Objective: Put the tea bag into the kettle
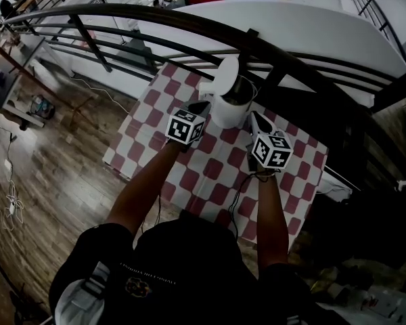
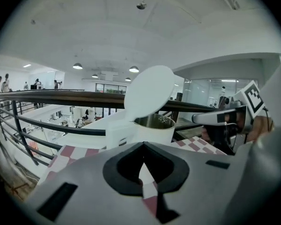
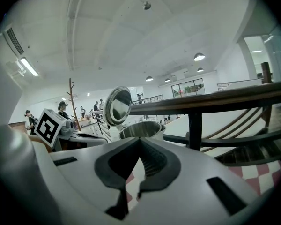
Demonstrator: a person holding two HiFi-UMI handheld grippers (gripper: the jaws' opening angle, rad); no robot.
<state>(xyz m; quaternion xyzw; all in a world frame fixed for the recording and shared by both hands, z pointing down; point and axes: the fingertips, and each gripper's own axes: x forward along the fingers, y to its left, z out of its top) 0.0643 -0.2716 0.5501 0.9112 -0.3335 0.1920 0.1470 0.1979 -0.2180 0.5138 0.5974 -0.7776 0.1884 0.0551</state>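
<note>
Though lid [image 1: 227,72] stands open, kettle [image 1: 224,116] interior unreadable.

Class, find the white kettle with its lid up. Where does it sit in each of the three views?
Head view: kettle upper centre, on the checked cloth.
Left gripper view: kettle centre, just above the jaws.
Right gripper view: kettle just left of centre, above the jaws.
Shared landmark: dark railing behind it.

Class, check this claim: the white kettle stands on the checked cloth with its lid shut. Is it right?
Not quite: the lid stands open, as the left gripper view shows. The white kettle does stand on the checked cloth.
</note>
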